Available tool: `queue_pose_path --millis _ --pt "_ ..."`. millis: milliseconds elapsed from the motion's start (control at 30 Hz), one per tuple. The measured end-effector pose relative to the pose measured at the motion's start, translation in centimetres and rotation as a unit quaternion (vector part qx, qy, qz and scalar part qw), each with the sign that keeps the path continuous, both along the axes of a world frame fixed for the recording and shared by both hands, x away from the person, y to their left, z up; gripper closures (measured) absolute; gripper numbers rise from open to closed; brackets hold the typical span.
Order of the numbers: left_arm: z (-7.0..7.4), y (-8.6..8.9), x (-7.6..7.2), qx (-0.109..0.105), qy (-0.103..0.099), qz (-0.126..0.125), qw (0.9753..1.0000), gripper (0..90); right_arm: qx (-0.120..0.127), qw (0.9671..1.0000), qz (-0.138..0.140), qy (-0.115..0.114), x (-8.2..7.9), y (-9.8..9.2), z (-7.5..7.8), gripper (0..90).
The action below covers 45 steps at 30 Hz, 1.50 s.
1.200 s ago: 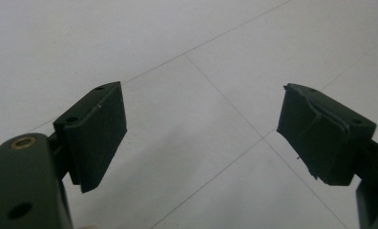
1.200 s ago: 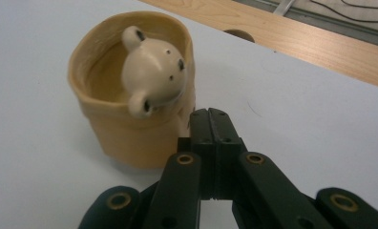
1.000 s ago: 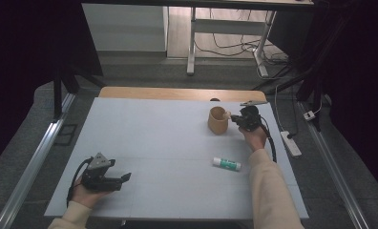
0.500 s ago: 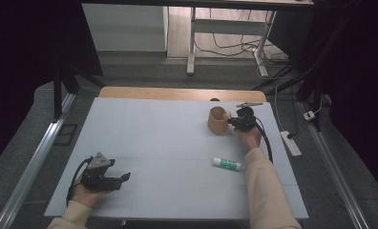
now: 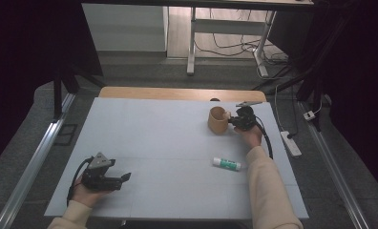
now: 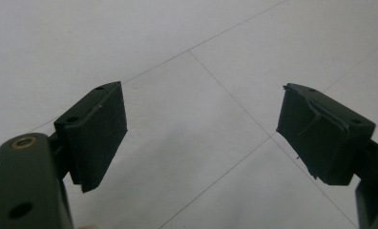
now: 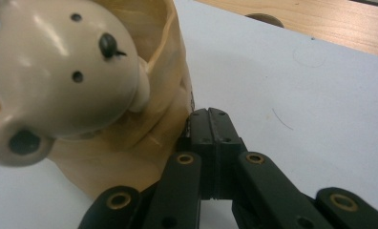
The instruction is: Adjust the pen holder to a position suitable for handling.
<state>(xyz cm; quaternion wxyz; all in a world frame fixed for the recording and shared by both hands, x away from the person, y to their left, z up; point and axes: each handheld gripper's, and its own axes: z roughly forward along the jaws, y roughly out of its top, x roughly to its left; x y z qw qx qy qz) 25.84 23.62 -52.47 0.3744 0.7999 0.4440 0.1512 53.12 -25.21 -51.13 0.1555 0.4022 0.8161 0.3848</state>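
I see the tan bear-shaped cup at the upper right of the high view, standing on the pale blue bench; up close its glossy cream bear head bulges from a waxy, rounded wall. My right gripper sits just beside it, black jaws pressed flat together with nothing between them, tips against the cup's side. Lower in the frame lies a white glue stick with a green label. At lower left my left gripper rests, matte rubbery pads spread wide and empty.
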Motion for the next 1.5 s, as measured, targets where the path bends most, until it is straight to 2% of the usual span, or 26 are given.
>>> queue_pose_path --millis 367,933,1133,1333,1500 --pt "0.0 -0.1 0.0 0.001 0.0 -0.002 1.0 16.7 -0.002 0.9998 0.018 -0.001 0.2 0.6 -0.2 89.5" --pt "0.0 -0.1 0.1 0.002 0.002 -0.003 1.0 16.7 -0.001 0.9982 0.059 -0.001 -0.1 4.0 0.0 89.5" --pt "0.0 -0.2 0.0 0.001 0.001 -0.005 1.0 16.7 -0.013 0.998 0.061 0.004 -0.4 4.8 0.2 89.6" --pt "0.1 -0.2 0.0 0.001 0.0 -0.006 1.0 16.7 -0.014 0.998 0.06 0.013 -0.4 5.0 -0.2 89.6" --pt "0.1 -0.2 0.0 0.002 0.0 -0.007 1.0 16.7 -0.015 0.9975 0.069 0.013 -0.7 5.9 -0.2 89.5"
